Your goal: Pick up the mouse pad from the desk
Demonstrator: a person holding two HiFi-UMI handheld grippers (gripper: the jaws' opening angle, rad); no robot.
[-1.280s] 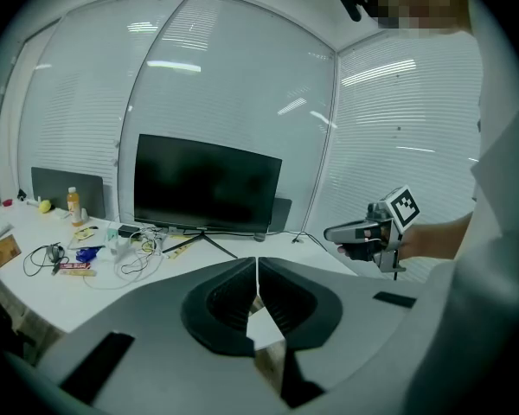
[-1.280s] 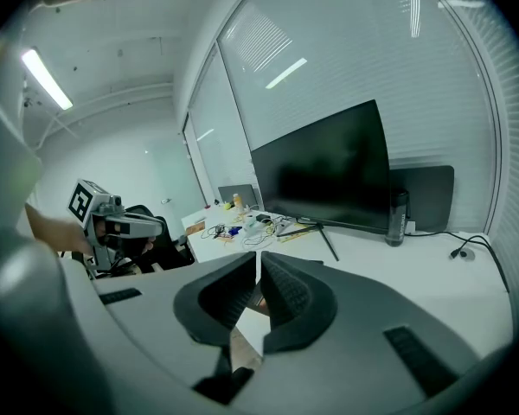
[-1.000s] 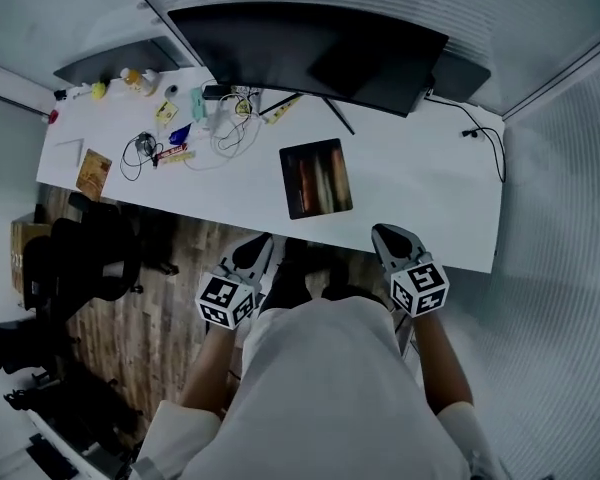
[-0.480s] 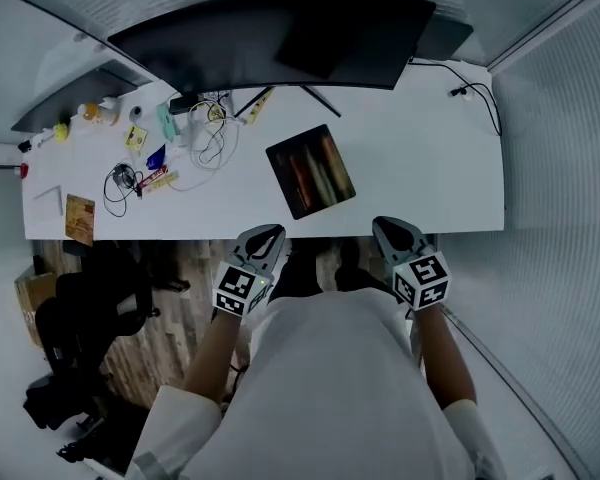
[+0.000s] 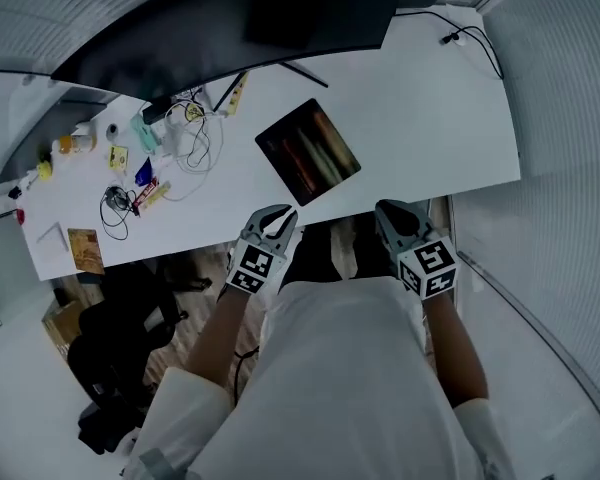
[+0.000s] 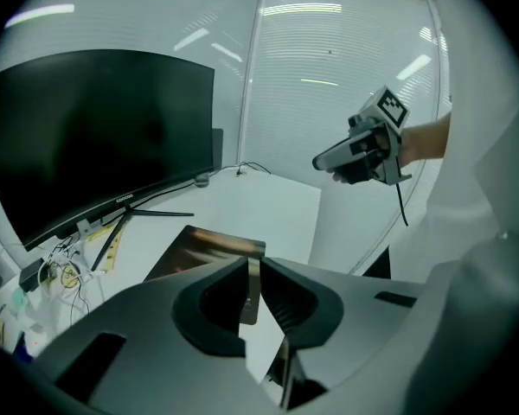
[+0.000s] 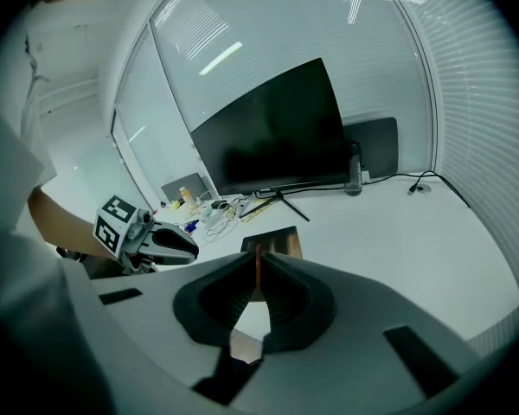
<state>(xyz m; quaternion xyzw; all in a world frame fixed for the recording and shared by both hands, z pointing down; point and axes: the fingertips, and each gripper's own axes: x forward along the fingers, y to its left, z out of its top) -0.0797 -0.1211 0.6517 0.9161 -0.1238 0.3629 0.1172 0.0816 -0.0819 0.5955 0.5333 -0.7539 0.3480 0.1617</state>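
dark mouse pad (image 5: 308, 151) still lay flat in the middle of the desk (image 5: 430, 118), untouched, while left gripper (image 5: 278, 214) and right gripper (image 5: 390, 212) had moved up to the desk's near edge, jaws pressed together and empty on both, so approach only, no grab yet.

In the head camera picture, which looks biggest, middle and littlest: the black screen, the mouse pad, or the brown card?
1. Black screen: clearly the biggest, it stretches across the top.
2. Mouse pad: middle.
3. Brown card: littlest. It lies near the picture's edge, where the lens may shrink it a bit.
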